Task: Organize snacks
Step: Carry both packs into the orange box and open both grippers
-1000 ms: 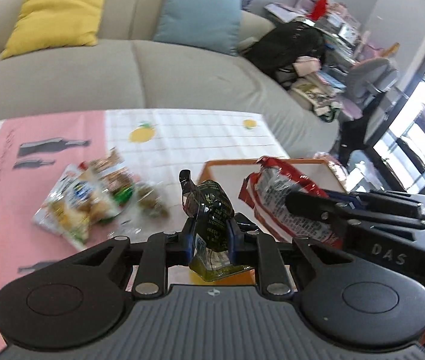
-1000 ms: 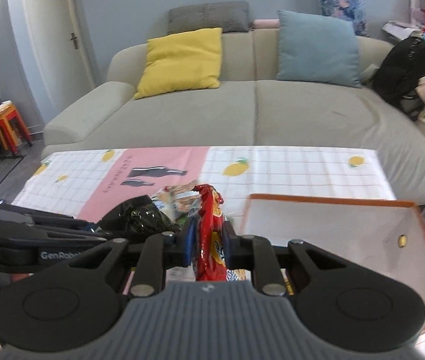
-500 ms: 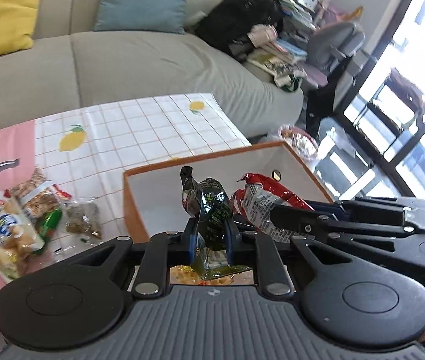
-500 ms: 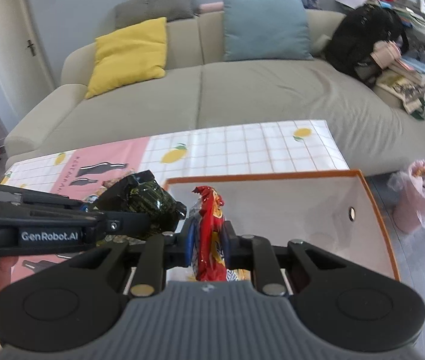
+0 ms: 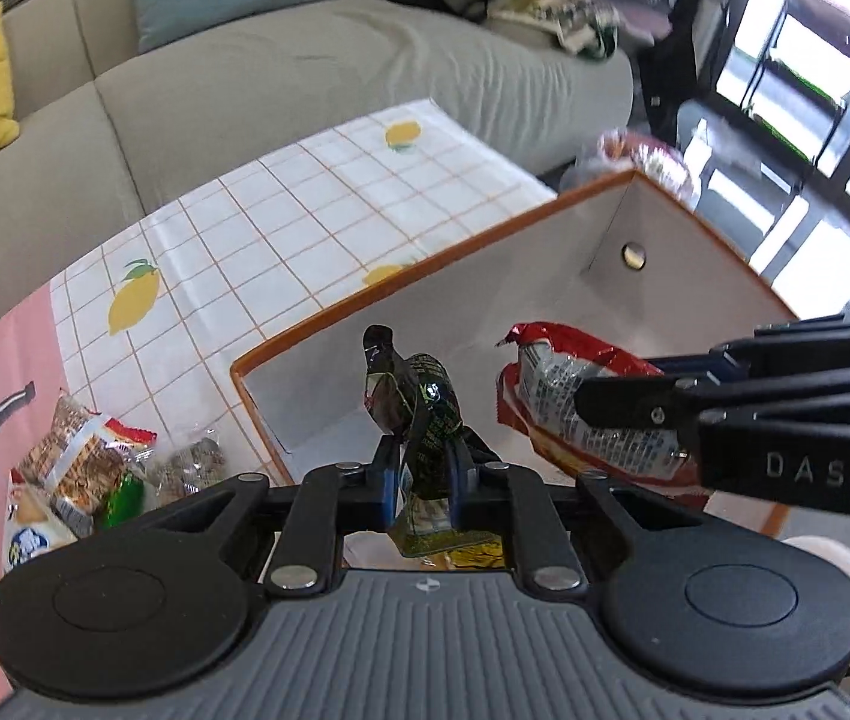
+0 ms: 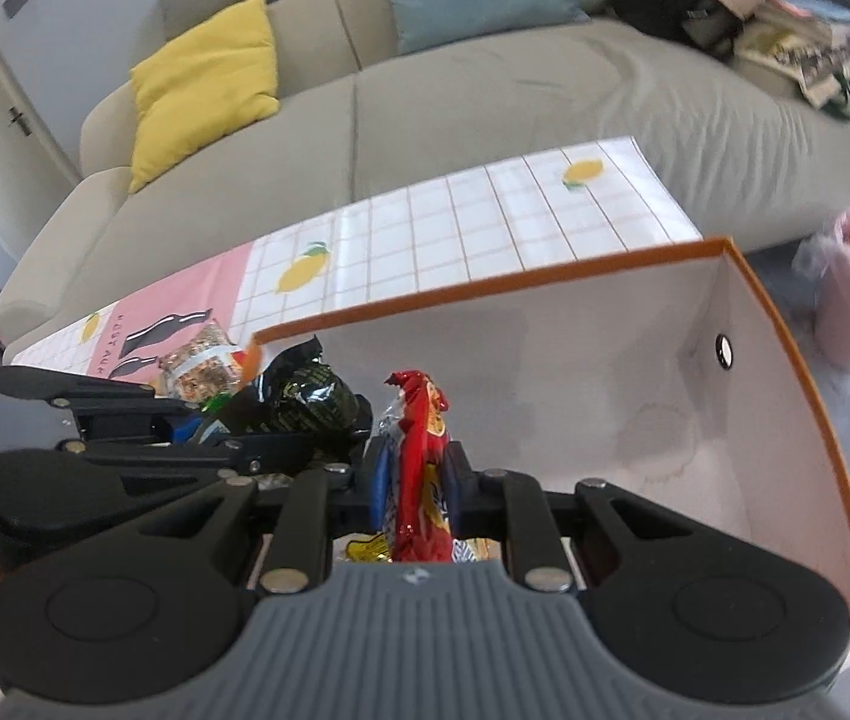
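Both grippers hang over the box (image 6: 634, 408) — left gripper (image 5: 422, 468) clamped on the dark packet (image 5: 419, 402), right gripper (image 6: 416, 480) clamped on the red packet (image 6: 422, 450), long axes upright.

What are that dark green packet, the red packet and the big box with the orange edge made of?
The dark green packet and the red packet look like thin glossy plastic or foil film: both crinkle and catch the light. The box looks like stiff board with a matte pale lining, an orange edge and a metal stud; whether cardboard or fabric-covered, I cannot tell.

A home living room: a beige sofa (image 6: 484, 96) with cushions behind a low table's lemon-print cloth (image 6: 484, 228).
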A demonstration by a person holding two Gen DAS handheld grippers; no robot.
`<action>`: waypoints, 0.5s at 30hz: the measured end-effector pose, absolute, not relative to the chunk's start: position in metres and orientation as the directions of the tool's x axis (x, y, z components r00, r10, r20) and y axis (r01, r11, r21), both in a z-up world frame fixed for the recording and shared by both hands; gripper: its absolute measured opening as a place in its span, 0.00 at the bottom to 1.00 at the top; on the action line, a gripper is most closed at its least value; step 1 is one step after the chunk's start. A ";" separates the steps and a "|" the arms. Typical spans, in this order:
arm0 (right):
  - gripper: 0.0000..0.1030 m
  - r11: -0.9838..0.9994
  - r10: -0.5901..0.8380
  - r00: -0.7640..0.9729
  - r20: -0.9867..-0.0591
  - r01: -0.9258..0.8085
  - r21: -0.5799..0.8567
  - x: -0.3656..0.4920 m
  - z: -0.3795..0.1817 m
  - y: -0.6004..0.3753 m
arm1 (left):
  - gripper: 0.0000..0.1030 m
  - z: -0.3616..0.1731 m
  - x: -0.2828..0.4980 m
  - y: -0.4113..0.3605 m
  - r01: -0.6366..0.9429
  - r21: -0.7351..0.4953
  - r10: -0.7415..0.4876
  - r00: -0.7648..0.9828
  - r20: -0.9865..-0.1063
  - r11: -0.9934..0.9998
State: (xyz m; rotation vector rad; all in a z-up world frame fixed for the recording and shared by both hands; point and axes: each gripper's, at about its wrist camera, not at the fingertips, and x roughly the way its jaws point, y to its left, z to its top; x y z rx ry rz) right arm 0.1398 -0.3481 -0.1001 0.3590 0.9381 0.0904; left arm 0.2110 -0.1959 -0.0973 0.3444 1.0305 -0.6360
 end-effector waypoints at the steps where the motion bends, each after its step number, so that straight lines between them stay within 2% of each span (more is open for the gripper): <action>1: 0.15 0.933 0.236 0.588 -0.774 0.086 0.350 0.143 -0.103 -0.350 | 0.16 -0.100 0.213 -0.198 0.644 -0.012 -0.313 0.355 -0.881 0.765; 5: 0.15 0.924 0.250 0.575 -0.779 0.098 0.369 0.153 -0.113 -0.354 | 0.11 -0.111 0.218 -0.206 0.678 0.042 -0.263 0.340 -0.903 0.734; 15: 0.15 0.938 0.219 0.537 -0.814 0.114 0.327 0.170 -0.131 -0.353 | 0.15 -0.113 0.217 -0.208 0.705 0.065 -0.251 0.335 -0.908 0.706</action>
